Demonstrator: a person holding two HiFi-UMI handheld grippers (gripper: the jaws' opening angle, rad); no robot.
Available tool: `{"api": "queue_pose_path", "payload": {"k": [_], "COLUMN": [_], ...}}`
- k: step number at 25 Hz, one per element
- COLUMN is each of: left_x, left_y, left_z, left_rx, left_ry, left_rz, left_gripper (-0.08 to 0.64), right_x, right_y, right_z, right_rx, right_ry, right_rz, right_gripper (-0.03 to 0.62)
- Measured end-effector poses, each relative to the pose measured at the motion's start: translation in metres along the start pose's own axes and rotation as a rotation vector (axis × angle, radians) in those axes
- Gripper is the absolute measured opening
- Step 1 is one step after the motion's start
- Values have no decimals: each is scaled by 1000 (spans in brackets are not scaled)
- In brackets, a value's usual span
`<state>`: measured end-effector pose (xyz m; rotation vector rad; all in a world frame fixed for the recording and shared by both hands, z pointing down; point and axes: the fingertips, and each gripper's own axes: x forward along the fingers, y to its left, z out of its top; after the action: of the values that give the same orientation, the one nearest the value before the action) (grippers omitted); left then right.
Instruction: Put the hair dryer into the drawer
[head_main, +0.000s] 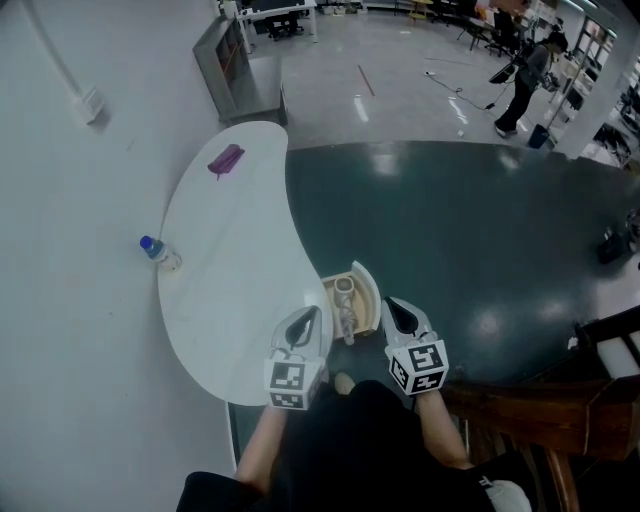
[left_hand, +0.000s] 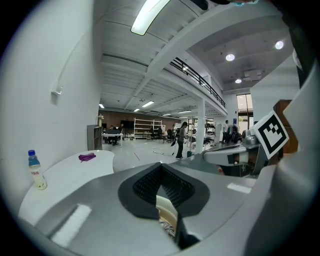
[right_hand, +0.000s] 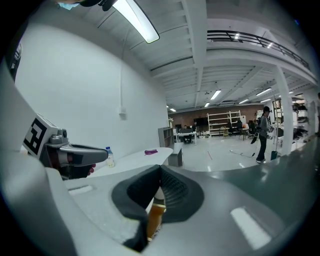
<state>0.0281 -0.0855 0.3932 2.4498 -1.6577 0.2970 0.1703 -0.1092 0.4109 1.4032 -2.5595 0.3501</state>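
Hair dryer (head_main: 345, 303), pale, lying with its cord inside the open drawer (head_main: 368, 288) at the edge of the white table (head_main: 230, 300). Left gripper (head_main: 309, 314) and right gripper (head_main: 392, 303) just before the drawer, one on each side, both with jaws pressed together on nothing. Head view alone: the drawer's whole inside. Left gripper view: only a sliver of drawer rim and cord beneath the closed jaws, but also a water bottle (left_hand: 36, 170) and a purple thing (left_hand: 87, 157) upon the table. Right gripper view: the left gripper alongside.
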Motion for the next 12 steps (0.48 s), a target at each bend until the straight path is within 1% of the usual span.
{"api": "queue_pose_path", "payload": {"k": [12], "left_x": [2], "left_y": [-3], "left_z": [-4], "left_rx": [-4], "left_ry": [5], "left_rz": [0], "left_gripper": [8], "right_x": [-1], "right_y": [0], "right_z": [-6], "right_rx": [3], "right_ry": [8], "right_rz": [8], "right_gripper": [3]}}
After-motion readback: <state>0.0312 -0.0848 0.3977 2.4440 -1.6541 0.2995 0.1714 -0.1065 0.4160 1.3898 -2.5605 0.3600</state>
